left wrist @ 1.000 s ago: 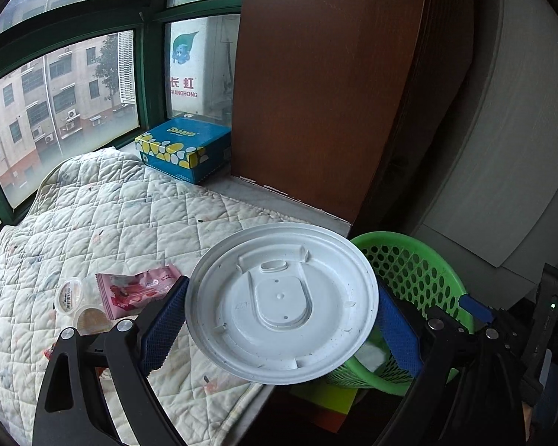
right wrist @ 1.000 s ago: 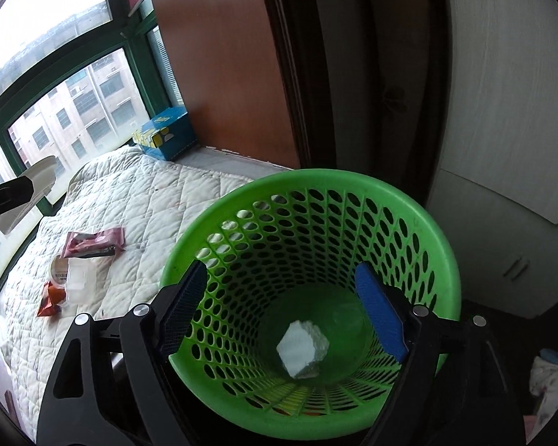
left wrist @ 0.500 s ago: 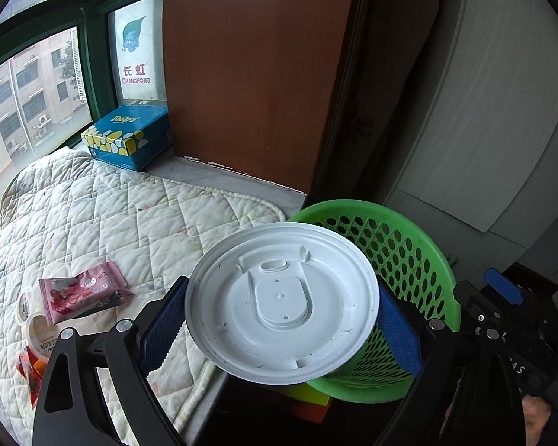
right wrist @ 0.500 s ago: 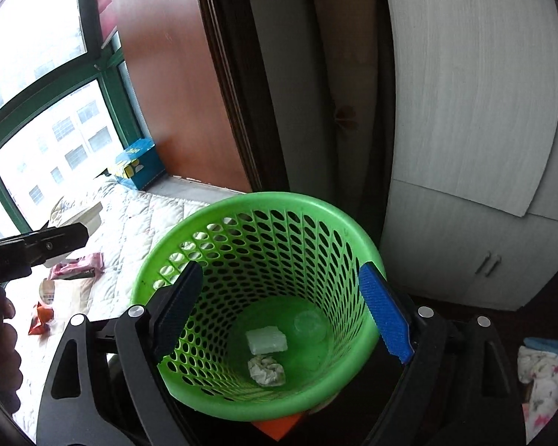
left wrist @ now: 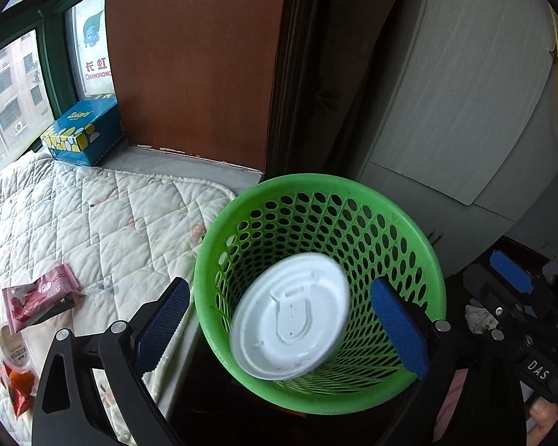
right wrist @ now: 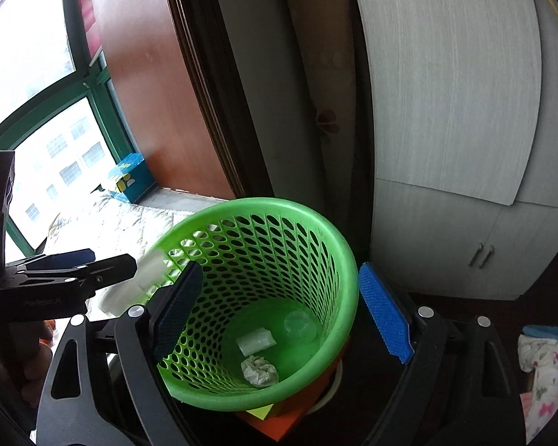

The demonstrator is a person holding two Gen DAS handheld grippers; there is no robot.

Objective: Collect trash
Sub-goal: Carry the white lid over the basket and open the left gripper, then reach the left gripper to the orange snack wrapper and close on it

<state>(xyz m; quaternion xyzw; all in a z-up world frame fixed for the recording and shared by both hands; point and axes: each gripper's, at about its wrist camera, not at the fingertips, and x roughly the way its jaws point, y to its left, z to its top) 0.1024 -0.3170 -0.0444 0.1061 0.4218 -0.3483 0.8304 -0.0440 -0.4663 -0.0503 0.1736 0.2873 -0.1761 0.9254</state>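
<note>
A green mesh basket stands beside the bed; it also shows in the right wrist view. A round white plastic lid is tilted and loose over the basket's mouth, clear of both pads. My left gripper is open and empty above the basket's near rim. In the right wrist view the lid is a white blur at the basket's left rim. My right gripper is open and empty over the basket. A crumpled tissue, a white block and a clear cup lie on the basket's bottom.
A pink wrapper, a small round tub and an orange wrapper lie on the quilted bed. A blue tissue box sits on the sill. A brown panel and a grey cabinet stand behind the basket.
My left gripper has swung right over the basket and opened, letting the white lid go; the lid now falls tilted into the basket. My right gripper has drawn back a little.
</note>
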